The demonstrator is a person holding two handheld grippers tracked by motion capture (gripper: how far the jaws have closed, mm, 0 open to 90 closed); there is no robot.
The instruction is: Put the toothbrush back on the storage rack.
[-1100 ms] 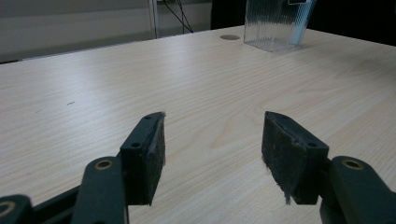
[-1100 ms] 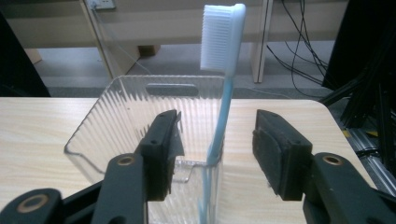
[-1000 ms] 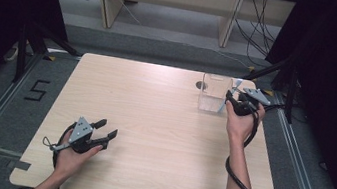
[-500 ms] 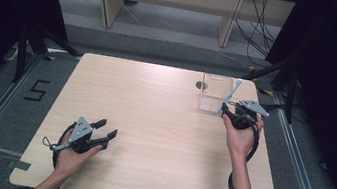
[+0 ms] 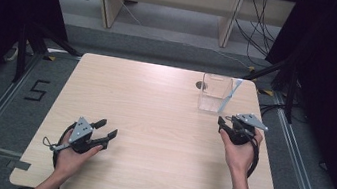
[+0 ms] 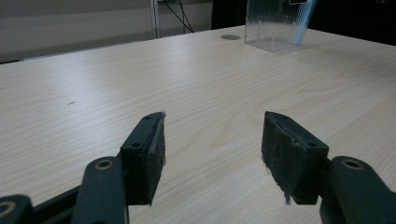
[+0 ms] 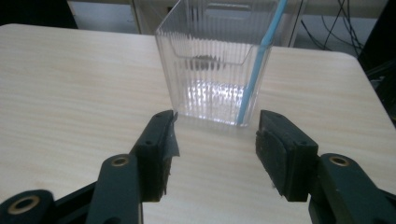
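Note:
A clear ribbed square container [image 5: 216, 93] [image 7: 217, 63] [image 6: 276, 21] stands on the table's far right part, with a light blue straw [image 7: 259, 60] [image 5: 230, 95] leaning in its right corner. My right gripper [image 5: 223, 123] [image 7: 215, 142] is open and empty, held just in front of the container and pointed at it. My left gripper [image 5: 104, 132] [image 6: 211, 154] rests near the front left of the table, open, with nothing between its pads.
The light wood table [image 5: 152, 122] has a small round cable hole [image 5: 201, 84] [image 6: 230, 37] just left of the container. Table legs and cables [image 5: 264, 18] lie on the grey floor beyond the far edge. A floor mark "5" [image 5: 35, 90] sits left of the table.
My right gripper has drawn back from over the container toward the person, coming lower and nearer the front. The straw stays in the container. The left gripper has not moved.

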